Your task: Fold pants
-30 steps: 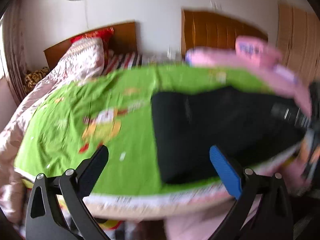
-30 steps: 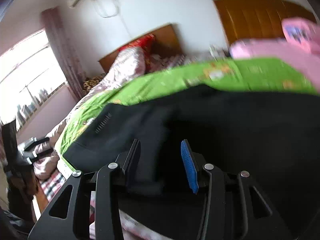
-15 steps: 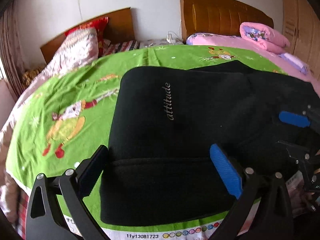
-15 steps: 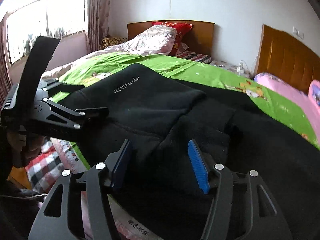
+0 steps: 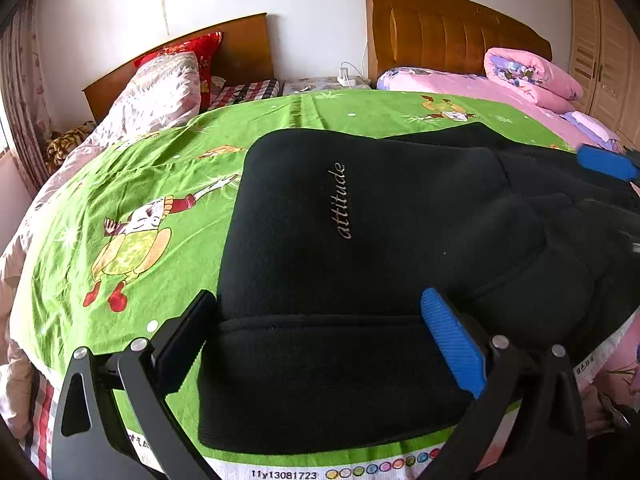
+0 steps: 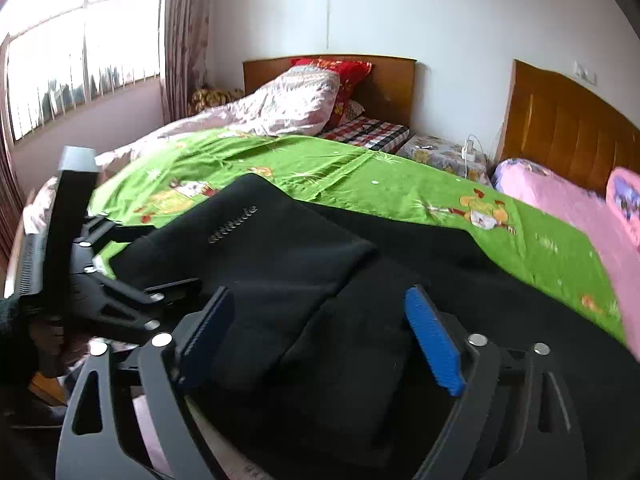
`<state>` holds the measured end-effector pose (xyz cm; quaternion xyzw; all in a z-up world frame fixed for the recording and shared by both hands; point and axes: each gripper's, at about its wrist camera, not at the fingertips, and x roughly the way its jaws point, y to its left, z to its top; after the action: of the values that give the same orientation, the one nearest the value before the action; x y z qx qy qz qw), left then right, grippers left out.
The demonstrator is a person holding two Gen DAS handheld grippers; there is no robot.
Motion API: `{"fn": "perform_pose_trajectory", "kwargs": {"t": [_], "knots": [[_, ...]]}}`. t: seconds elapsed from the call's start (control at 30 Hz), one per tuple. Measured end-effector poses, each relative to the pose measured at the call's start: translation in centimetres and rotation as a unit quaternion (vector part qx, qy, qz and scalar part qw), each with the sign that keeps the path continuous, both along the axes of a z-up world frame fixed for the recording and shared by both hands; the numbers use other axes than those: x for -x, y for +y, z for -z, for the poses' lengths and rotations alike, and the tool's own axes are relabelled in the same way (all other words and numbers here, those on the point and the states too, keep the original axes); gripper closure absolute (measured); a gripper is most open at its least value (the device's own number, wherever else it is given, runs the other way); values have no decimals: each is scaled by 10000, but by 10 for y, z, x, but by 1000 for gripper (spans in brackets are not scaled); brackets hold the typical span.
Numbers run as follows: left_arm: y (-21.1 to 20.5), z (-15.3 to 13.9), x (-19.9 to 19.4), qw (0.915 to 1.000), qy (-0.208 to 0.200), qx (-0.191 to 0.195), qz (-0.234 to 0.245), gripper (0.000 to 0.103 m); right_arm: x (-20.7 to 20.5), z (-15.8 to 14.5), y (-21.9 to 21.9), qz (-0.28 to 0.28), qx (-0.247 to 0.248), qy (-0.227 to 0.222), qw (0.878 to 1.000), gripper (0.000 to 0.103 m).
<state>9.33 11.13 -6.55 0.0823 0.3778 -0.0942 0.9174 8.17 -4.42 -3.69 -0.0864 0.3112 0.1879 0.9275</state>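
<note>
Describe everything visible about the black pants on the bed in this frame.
The black pants look like thick fleece, with a stitched seam band near the front edge and pale script reading "attitude". They lie folded over in layers on the green cartoon-print sheet, reaching its printed front border. The left hand-held gripper straddles the near edge, fingers wide. The right hand-held gripper is opening; fabric lies between its fingers, unpinched.

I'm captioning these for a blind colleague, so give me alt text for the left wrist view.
Folded black pants, lettered "attitude", lie on a green cartoon bedsheet, with the left gripper open over their near edge, pads not pressing the cloth. The right gripper's blue pad shows at the right edge. Behind are two wooden headboards, pillows and pink bedding.
</note>
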Motion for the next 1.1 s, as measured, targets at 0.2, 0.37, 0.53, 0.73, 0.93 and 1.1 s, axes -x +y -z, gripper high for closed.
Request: {"fn": "perform_pose_trajectory", "kwargs": {"t": [0.2,0.37,0.53,0.73,0.93,1.1], "knots": [[-1,0,1,10000,35,-14,-11,1,-14,35,3,18,326,324,9989,14],[-9,-40,0,9997,-203,-112,73,2,-17,36,-4,14,95,465,9989,13],[-31,-62,-43,9987,-3,10,505,2,-20,39,-5,2,44,482,9988,12],[-36,-8,-140,9878,1478,324,376,2,-22,40,-8,-34,-66,549,9985,11],[-18,-29,-128,9879,1311,803,223,2,-22,41,-8,-47,-124,582,9982,11],[-7,-20,-136,9872,1530,292,-349,2,-23,42,-9,-39,-136,601,9981,10]]}}
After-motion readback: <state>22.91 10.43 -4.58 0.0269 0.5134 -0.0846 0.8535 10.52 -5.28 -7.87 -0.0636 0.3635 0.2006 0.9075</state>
